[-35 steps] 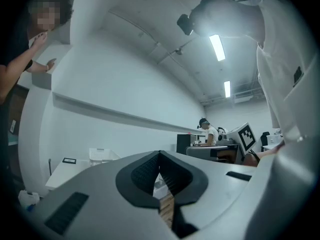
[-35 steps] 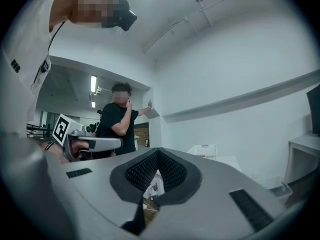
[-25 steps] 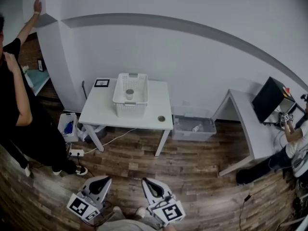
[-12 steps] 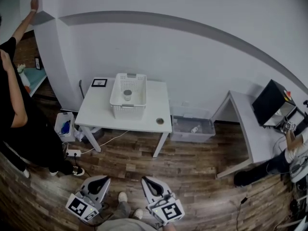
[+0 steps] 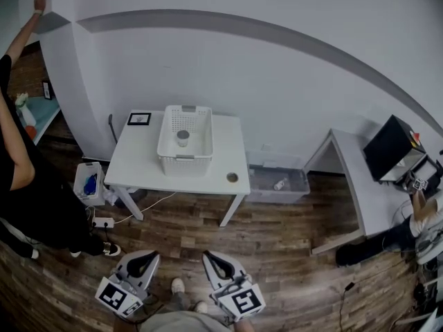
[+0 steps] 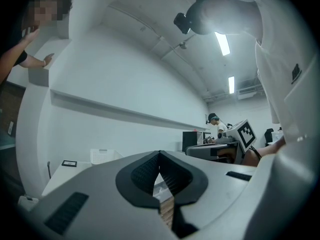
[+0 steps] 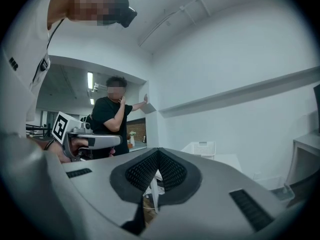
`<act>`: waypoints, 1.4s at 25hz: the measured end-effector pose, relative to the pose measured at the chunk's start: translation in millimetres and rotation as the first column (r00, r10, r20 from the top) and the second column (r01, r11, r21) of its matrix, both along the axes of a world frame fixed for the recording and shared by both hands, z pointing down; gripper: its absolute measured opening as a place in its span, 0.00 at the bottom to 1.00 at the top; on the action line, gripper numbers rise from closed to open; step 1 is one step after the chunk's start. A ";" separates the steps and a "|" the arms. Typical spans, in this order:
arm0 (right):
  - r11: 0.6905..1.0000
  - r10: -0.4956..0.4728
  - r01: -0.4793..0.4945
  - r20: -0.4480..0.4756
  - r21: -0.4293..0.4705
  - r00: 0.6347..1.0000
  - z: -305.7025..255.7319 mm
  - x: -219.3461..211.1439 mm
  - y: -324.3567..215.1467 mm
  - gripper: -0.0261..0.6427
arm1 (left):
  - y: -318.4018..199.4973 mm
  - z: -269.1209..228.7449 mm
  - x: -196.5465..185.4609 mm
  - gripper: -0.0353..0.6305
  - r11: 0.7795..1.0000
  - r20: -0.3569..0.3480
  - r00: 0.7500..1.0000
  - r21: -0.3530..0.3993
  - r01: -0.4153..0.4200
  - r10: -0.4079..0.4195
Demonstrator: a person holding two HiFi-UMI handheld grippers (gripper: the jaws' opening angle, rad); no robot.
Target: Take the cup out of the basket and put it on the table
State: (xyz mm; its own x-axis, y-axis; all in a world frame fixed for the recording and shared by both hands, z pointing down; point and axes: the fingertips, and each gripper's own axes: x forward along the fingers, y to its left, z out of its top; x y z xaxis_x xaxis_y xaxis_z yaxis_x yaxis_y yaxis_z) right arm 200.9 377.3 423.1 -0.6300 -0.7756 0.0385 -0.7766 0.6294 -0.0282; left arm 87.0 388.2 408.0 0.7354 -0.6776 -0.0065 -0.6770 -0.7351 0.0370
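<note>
A white slatted basket (image 5: 185, 140) stands on the white table (image 5: 208, 175) across the room, with a small grey cup (image 5: 183, 137) upright inside it. My left gripper (image 5: 147, 258) and right gripper (image 5: 208, 259) hang low at the bottom of the head view, over the wooden floor, far short of the table. Both point level towards the table, side by side. In the left gripper view the left gripper (image 6: 160, 156) has its jaws together with nothing between them, and the basket (image 6: 102, 155) shows small beyond. The right gripper (image 7: 158, 151) is likewise shut and empty.
A black framed card (image 5: 139, 119) and a small round object (image 5: 232, 178) lie on the table. A clear bin (image 5: 277, 184) sits on the floor to its right. A person in black (image 5: 28, 185) stands at left. A second table (image 5: 367, 185) with a black box (image 5: 394, 147) is at right.
The view has crept towards the table. The person in black has slid further to the left edge. Both grippers keep their place at the bottom, still shut.
</note>
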 end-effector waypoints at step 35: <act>1.000 0.010 -0.010 -0.032 0.015 0.999 -4.3 -36.8 -175.7 0.05 | -176.1 2.5 -24.5 0.06 0.999 -0.013 0.999 -0.009 -0.050 0.050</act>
State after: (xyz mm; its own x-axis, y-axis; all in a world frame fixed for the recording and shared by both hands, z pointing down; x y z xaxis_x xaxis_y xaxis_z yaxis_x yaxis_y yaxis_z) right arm 164.1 201.6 418.8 -0.6210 -0.7824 0.0471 -0.7831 0.6219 0.0065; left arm 62.6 212.1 410.5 0.7684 -0.6399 -0.0097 -0.6386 -0.7677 0.0525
